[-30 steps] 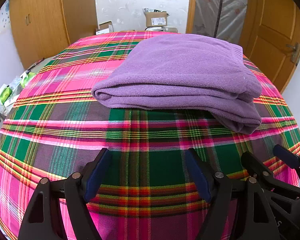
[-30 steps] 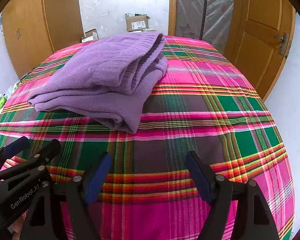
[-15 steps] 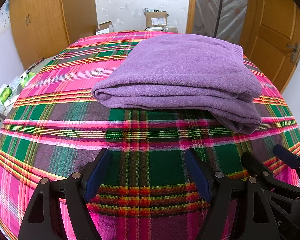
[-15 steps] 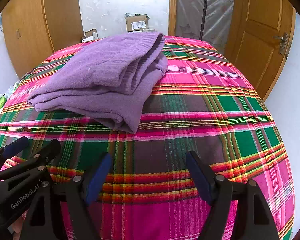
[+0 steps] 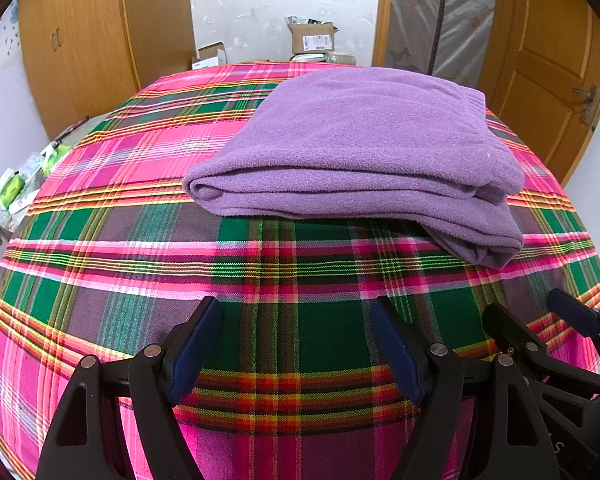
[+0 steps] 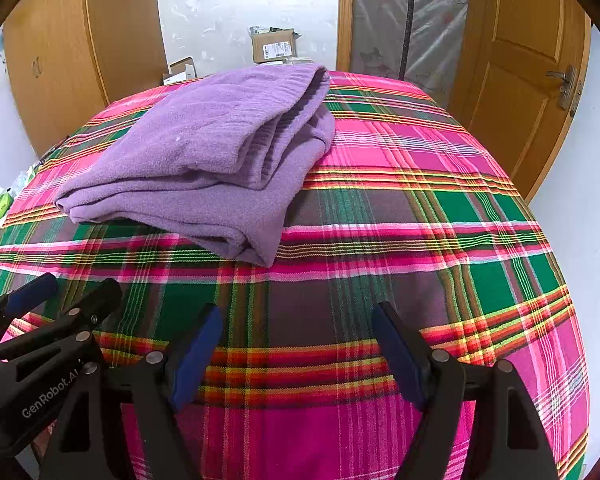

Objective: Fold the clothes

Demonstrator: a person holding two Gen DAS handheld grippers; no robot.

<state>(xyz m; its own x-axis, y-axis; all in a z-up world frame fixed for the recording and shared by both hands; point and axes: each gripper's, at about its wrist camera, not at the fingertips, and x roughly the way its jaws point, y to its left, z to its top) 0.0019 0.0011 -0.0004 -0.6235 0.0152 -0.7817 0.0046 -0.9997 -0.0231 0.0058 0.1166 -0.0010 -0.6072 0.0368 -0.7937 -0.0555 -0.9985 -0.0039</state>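
A purple fleece garment (image 5: 360, 152) lies folded into a thick rectangular stack on the pink, green and yellow plaid cloth (image 5: 140, 264) that covers the table, toward its far side. The left gripper (image 5: 296, 344) hovers low over the near part of the cloth with its blue-padded jaws spread wide and nothing between them, well short of the garment. Just beside it, the right gripper (image 6: 298, 344) is likewise released and empty, with the folded stack lying ahead and to its left.

Fuzzy, matt fleece on the purple garment (image 5: 364, 140). Flat woven cloth on the plaid cover (image 5: 140, 264). Glossy wood on the far door (image 6: 516, 80).
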